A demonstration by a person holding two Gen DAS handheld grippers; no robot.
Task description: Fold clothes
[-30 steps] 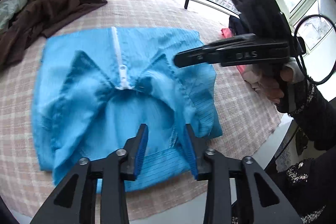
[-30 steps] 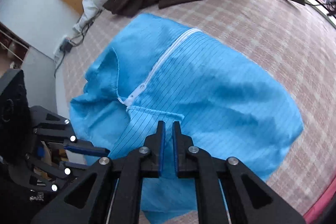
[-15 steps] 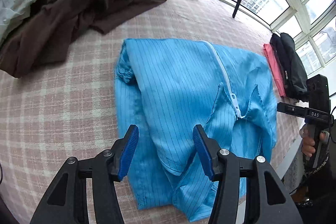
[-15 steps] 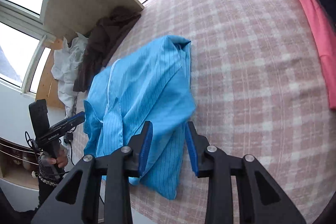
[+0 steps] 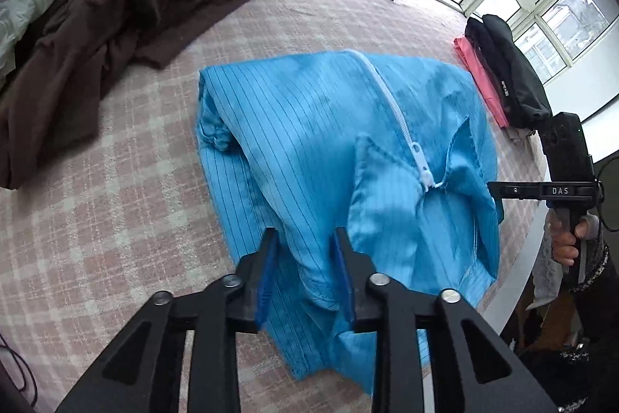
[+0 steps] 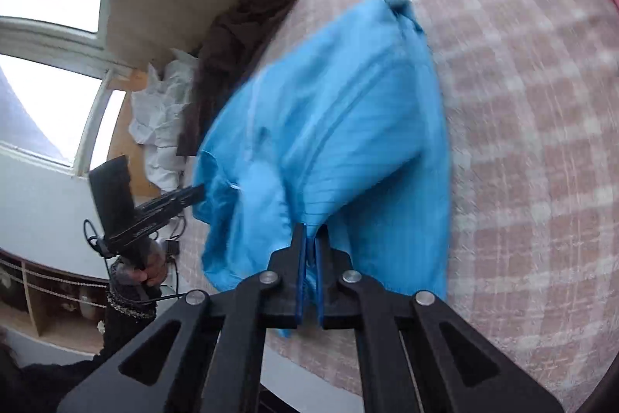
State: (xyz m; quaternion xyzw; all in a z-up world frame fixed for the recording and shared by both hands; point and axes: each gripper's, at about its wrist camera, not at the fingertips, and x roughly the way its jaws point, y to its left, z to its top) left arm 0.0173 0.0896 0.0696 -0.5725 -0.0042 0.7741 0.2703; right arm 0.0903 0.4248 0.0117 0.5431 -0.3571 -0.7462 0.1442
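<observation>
Jacket (image 5: 309, 126): near edge gripped for folding; right gripper (image 6: 309, 250) clamped on it, left gripper (image 5: 305, 258) apart, straddling fabric.

A pink-and-white checked surface (image 5: 116, 188) carries 1 blue zipped garment (image 5: 309, 126), 1 crumpled brown garment (image 5: 108, 26) at its far left, and pink (image 5: 477, 76) and black (image 5: 510, 76) folded clothes at its right edge.
</observation>
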